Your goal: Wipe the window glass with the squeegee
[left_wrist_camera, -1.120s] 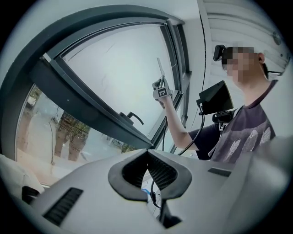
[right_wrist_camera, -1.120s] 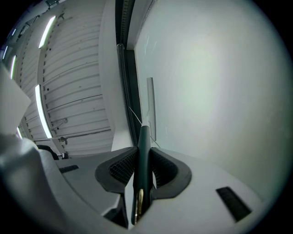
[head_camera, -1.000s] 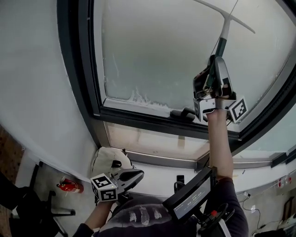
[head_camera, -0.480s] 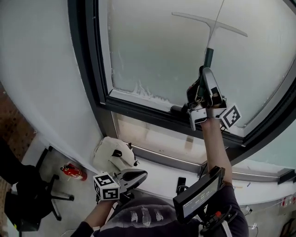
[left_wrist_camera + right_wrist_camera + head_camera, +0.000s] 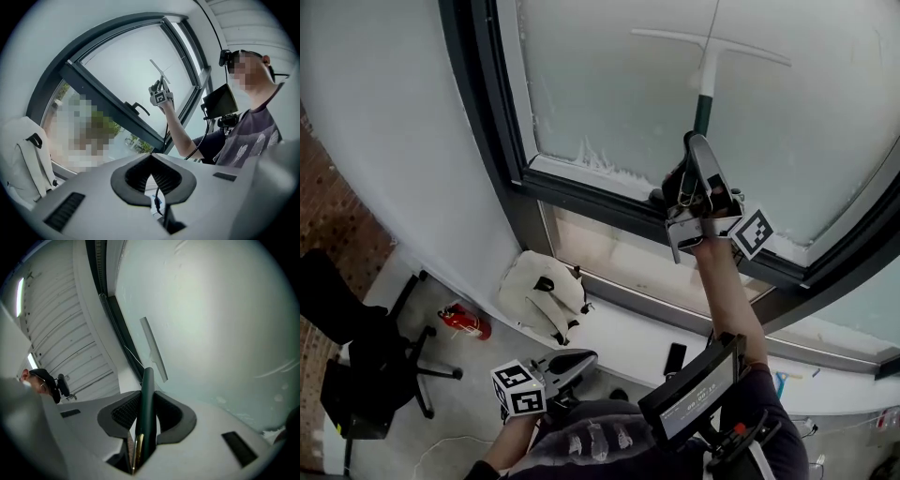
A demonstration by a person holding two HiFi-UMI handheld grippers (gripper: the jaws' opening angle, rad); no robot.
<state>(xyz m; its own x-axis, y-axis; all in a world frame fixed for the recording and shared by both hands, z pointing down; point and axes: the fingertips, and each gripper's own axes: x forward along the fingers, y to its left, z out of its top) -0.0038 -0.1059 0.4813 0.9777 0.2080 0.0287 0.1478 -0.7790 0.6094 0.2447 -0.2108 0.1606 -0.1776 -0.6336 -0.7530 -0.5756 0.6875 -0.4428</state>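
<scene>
My R gripper [image 5: 697, 142] clamps the squeegee [image 5: 709, 58] by its green handle, blade flat on the glass [image 5: 600, 84] above the lower frame [image 5: 591, 202]. L gripper [image 5: 574, 360] hangs well below the frame, jaws together, empty. Screen [image 5: 694, 398] txt too small to read.

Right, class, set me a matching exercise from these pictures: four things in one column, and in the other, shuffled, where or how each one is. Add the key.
Things
1. squeegee
2. left gripper
3. right gripper
4. red canister

Places and states
A. held low, jaws together on nothing
B. lying on the floor near a black chair
C. raised high, jaws clamped on a green handle
D. pale blade up at the frosted glass

Pairs: 1-D, 2-A, 3-C, 4-B
</scene>
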